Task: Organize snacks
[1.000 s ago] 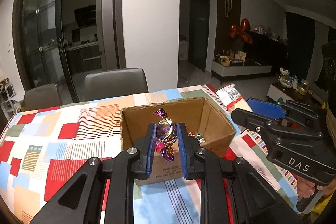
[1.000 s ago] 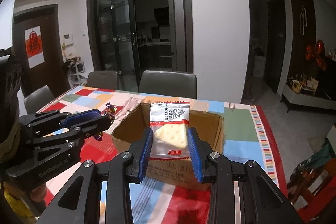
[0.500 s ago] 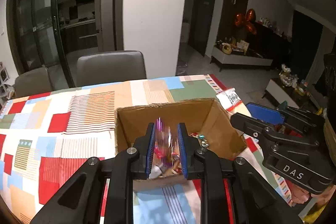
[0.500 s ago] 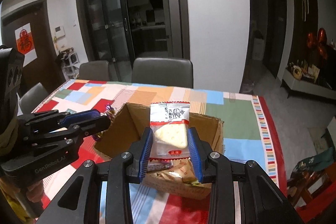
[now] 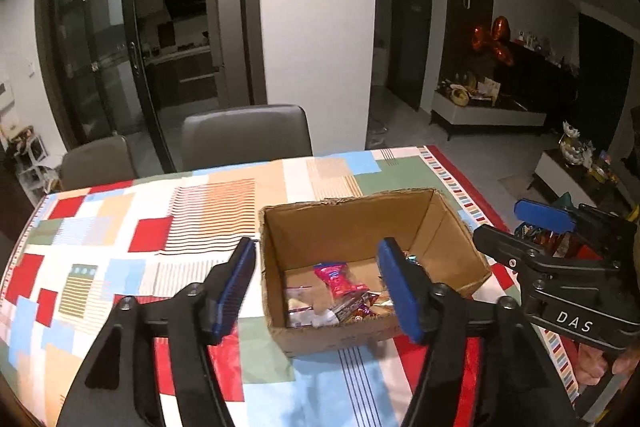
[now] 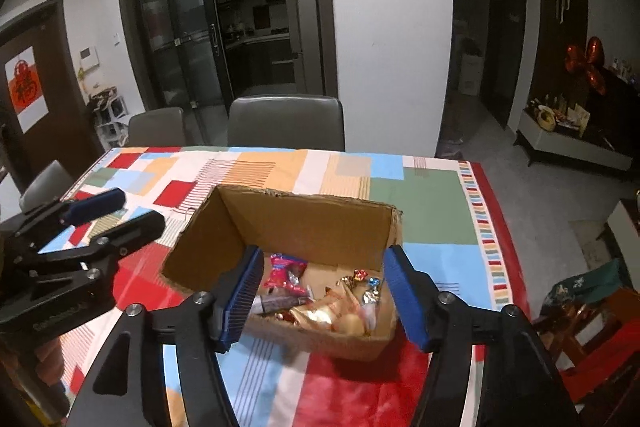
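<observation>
An open cardboard box [image 5: 352,223] stands on the patchwork tablecloth and holds several wrapped snacks, among them a pink packet [image 5: 338,279]. The box also shows in the right wrist view [image 6: 304,223], with a red packet [image 6: 282,269] and foil candies [image 6: 362,279] inside. My left gripper [image 5: 318,287] is open and empty, just above the box's near wall. My right gripper [image 6: 324,293] is open and empty over the box's near edge. Each gripper shows beside the box in the other's view, the right one [image 5: 516,227] and the left one [image 6: 120,211].
The table [image 5: 120,227] carries a colourful checked cloth. Grey chairs [image 5: 244,135] stand at its far side. More snack packets [image 5: 548,239] lie at the table's right edge behind the right gripper. A wall pillar and glass doors are beyond.
Both grippers opened. The purple foil candy left the left jaws and the cheese-print packet left the right jaws; both grippers now sit lower and closer over the box.
</observation>
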`<action>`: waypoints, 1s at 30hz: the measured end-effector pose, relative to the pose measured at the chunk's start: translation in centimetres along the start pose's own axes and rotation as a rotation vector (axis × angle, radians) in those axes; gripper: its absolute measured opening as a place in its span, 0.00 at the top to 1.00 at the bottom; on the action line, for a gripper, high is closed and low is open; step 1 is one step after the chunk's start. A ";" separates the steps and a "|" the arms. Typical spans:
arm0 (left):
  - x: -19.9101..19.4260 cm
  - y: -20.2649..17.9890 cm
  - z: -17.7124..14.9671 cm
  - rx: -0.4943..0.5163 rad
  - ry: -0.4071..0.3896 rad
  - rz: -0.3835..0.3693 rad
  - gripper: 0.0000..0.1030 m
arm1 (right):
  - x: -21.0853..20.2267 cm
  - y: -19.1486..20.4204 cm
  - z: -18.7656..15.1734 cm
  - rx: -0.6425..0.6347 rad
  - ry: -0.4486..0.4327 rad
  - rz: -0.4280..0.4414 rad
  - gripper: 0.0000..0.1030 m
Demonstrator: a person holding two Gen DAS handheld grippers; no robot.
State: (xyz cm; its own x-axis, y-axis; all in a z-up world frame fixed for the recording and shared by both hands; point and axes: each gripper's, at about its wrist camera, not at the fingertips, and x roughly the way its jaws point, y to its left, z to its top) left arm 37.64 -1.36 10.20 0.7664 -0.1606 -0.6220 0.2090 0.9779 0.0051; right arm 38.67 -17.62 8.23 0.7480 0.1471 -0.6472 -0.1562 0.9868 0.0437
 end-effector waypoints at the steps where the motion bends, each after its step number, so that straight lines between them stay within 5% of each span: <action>1: -0.4 -0.1 0.0 0.000 -0.004 0.008 0.29 | -0.4 0.1 -0.1 -0.002 -0.001 -0.004 0.34; 14: -5.8 -0.3 0.4 -0.029 -0.006 0.076 0.10 | -5.1 -0.1 0.2 0.019 0.041 -0.039 0.25; 30: -14.4 -2.3 -6.9 0.007 -0.178 0.145 0.00 | -14.3 1.8 -6.6 0.001 -0.151 -0.070 0.14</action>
State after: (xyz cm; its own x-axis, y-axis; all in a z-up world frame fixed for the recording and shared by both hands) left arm 21.99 -0.39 13.75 0.8836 -0.0397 -0.4666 0.0924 0.9916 0.0907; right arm 23.41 -18.44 12.55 0.8453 0.0864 -0.5272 -0.0996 0.9950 0.0034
